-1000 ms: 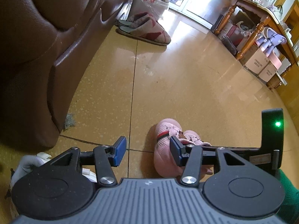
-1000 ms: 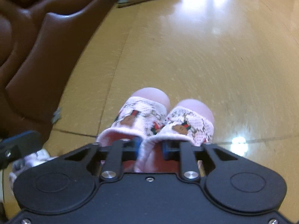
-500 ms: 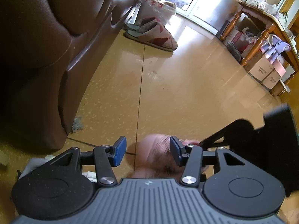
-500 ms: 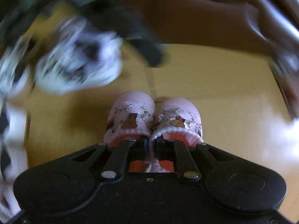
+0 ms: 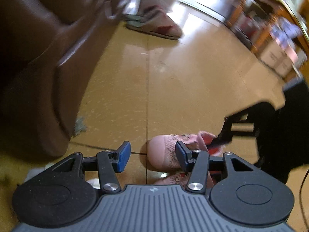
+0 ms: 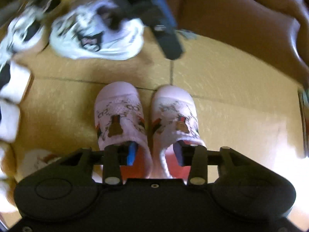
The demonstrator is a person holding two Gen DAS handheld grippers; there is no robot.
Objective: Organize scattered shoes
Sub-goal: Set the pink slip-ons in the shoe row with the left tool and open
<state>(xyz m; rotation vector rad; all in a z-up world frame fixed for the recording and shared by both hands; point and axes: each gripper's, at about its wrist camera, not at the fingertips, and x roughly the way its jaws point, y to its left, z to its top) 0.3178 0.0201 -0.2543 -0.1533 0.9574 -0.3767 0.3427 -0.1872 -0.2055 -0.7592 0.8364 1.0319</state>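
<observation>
Pair of small pink slippers (image 6: pixel 146 119) with bear patches sat side by side on the yellow tile floor (image 6: pixel 231 89), toes pointing away from the right gripper (image 6: pixel 155 152), directly ahead of and under its fingers. Right gripper's jaws had just been opening; they stood partly apart, one blue pad inside each slipper's mouth, inner walls of both slippers between the pads but not squeezed. Pads looked clear of the fabric, though the picture is blurry.

In the left wrist view the same slippers (image 5: pixel 166 154) lay just ahead and to the right of the left gripper (image 5: pixel 152 155), its right finger overlapping the nearer slipper's toe; whether it touched could not be told. Left gripper's jaws sat at a middling gap, nothing clamped, bare floor between the pads. The right gripper (image 5: pixel 274 135) showed as a dark blurred mass at the right, reaching to the slippers' heels.

Beyond the pink slippers, up-left from the right gripper, lay white sneakers (image 6: pixel 96 36), blurred. Brown leather sofa (image 5: pixel 44 67) ran along the left of the left gripper. Far ahead by the sofa sat a pair of grey-and-red slippers (image 5: pixel 156 27). Wooden table (image 5: pixel 280 9) with boxes beneath it at far right.
</observation>
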